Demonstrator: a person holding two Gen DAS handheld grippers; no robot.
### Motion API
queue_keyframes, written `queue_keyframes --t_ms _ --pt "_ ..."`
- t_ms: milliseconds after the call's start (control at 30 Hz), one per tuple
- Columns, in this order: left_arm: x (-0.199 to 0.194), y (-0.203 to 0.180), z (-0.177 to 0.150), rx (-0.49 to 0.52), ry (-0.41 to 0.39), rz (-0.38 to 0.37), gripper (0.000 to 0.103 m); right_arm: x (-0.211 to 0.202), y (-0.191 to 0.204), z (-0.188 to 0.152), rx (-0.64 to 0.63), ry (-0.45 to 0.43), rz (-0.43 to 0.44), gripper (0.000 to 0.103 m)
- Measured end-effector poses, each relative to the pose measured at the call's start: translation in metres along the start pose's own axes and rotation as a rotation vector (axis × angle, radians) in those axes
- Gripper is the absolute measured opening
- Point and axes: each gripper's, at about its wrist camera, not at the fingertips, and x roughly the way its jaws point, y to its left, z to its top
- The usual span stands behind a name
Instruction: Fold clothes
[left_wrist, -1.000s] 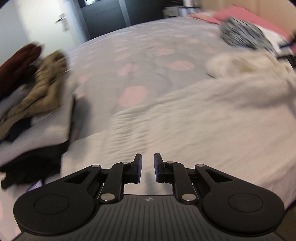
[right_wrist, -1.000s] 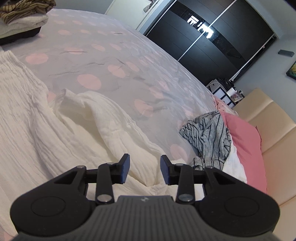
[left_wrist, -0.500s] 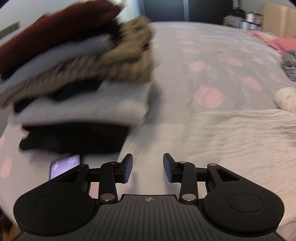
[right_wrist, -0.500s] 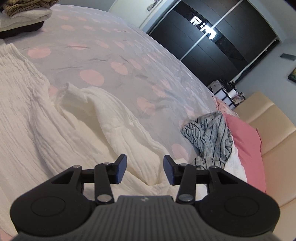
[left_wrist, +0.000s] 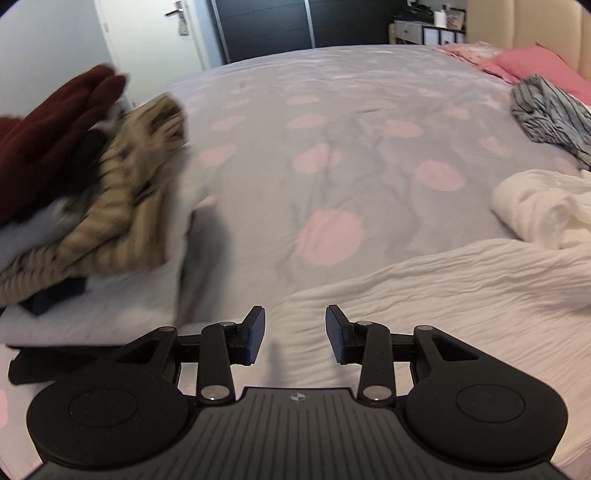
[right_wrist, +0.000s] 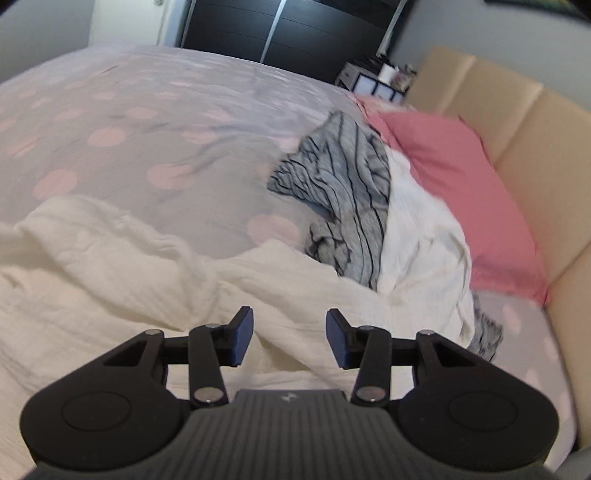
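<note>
A crinkled cream-white garment (left_wrist: 461, 288) lies spread on the bed, bunched at its far right end (left_wrist: 535, 206). My left gripper (left_wrist: 294, 334) is open and empty just above its near left edge. In the right wrist view the same cream garment (right_wrist: 129, 266) lies rumpled under my right gripper (right_wrist: 290, 338), which is open and empty. A grey striped garment (right_wrist: 343, 184) lies crumpled beyond it, also showing in the left wrist view (left_wrist: 546, 110). A white garment (right_wrist: 421, 229) lies beside the striped one.
A stack of folded clothes (left_wrist: 85, 192) stands at the left, with a dark red piece (left_wrist: 51, 133) on top. The grey bedcover with pink dots (left_wrist: 332, 147) stretches ahead. Pink pillows (right_wrist: 454, 177) and a beige headboard (right_wrist: 517, 122) are at the right.
My left gripper opened wider and swung left to the folded stack, then back toward the cream garment. My right gripper opened wider and turned right toward the striped garment and pillows.
</note>
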Motion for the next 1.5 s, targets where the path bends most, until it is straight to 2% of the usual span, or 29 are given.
queue_keyframes --t_ms 67,200,467,567,667,767,933,1033,1100,1133,1167,1233,1400,1500 --pt "-0.001 -0.011 0.005 0.009 0.012 -0.019 0.034 0.004 -0.006 0.004 0.036 0.003 0.046 0.047" --pt "-0.001 -0.032 0.015 0.025 0.034 -0.059 0.034 0.008 0.017 0.023 -0.024 -0.023 0.155 0.047" --pt "0.003 -0.073 0.02 0.055 0.079 -0.15 0.035 0.01 0.105 0.074 -0.19 -0.029 0.399 0.056" --pt "0.005 -0.085 0.019 0.102 0.078 -0.172 0.035 0.008 0.143 0.086 -0.261 -0.018 0.44 0.058" --pt "0.009 -0.088 0.017 0.134 0.085 -0.172 0.035 0.013 0.173 0.097 -0.315 -0.001 0.433 0.059" --pt "0.016 -0.081 0.017 0.114 0.109 -0.176 0.035 0.025 0.194 0.104 -0.346 0.034 0.433 0.059" --pt "0.023 -0.063 0.02 0.058 0.134 -0.183 0.037 0.062 0.219 0.103 -0.372 0.162 0.374 0.059" --pt "0.026 -0.056 0.024 0.028 0.14 -0.188 0.039 0.082 0.218 0.094 -0.369 0.241 0.309 0.057" --pt "0.027 -0.056 0.025 0.023 0.142 -0.196 0.039 0.09 0.209 0.091 -0.323 0.288 0.312 0.047" --pt "0.028 -0.056 0.025 0.021 0.143 -0.2 0.039 0.092 0.203 0.09 -0.294 0.306 0.319 0.027" --pt "0.028 -0.056 0.026 0.019 0.144 -0.204 0.039 0.09 0.198 0.09 -0.272 0.302 0.321 0.021" --pt "0.03 -0.057 0.026 0.02 0.148 -0.205 0.039 0.085 0.187 0.091 -0.228 0.291 0.323 0.018" --pt "0.031 -0.059 0.028 0.02 0.155 -0.207 0.039 0.053 0.145 0.1 -0.087 0.162 0.255 0.016" --pt "0.031 -0.06 0.029 0.021 0.155 -0.211 0.039 0.032 0.108 0.095 0.018 0.12 0.193 0.016"
